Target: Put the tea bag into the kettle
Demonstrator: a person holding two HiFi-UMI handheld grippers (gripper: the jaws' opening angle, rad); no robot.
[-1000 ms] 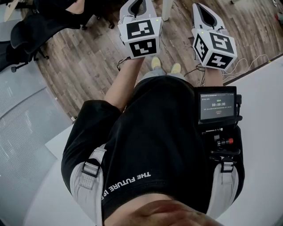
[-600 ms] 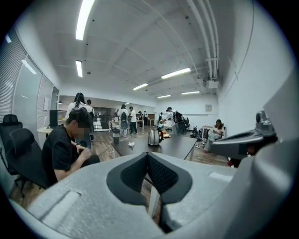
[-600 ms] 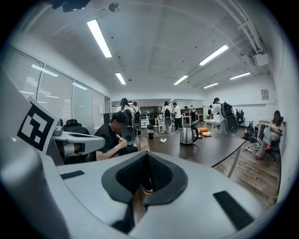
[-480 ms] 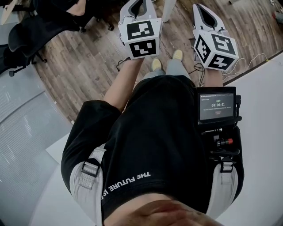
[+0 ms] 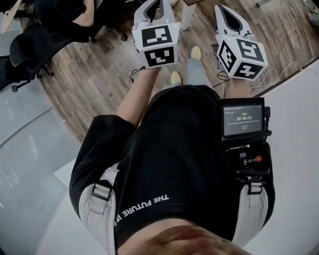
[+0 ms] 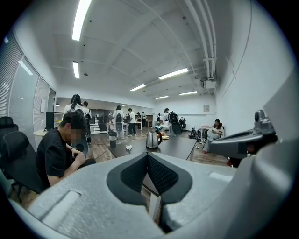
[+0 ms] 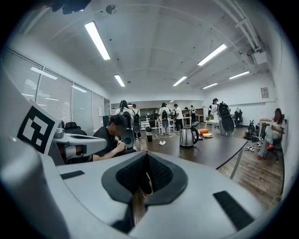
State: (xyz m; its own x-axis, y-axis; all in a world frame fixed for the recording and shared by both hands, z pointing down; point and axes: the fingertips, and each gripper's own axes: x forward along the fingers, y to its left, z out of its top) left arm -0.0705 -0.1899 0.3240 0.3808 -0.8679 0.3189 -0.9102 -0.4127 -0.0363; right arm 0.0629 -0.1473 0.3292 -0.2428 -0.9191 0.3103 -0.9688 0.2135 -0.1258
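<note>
A steel kettle (image 6: 151, 139) stands far off on a long dark table (image 6: 177, 145), with a small white tea bag (image 6: 128, 147) lying to its left. The right gripper view shows the same kettle (image 7: 188, 137) and tea bag (image 7: 162, 143). Both grippers are held out over the wooden floor, well short of that table. My left gripper (image 5: 155, 5) and right gripper (image 5: 225, 11) sit side by side at the top of the head view. Each is shut with nothing between its pads, as seen at the left gripper (image 6: 147, 156) and the right gripper (image 7: 147, 154).
A person in black sits on a chair (image 6: 60, 149) left of the dark table, and several people stand at the back of the room. A small screen (image 5: 243, 119) hangs on my chest rig. A white table (image 5: 299, 129) lies at my right, an office chair (image 5: 30, 45) at my left.
Both grippers have drifted slightly up and left in the head view. The feet below have stepped forward, and the floor has shifted under me.
</note>
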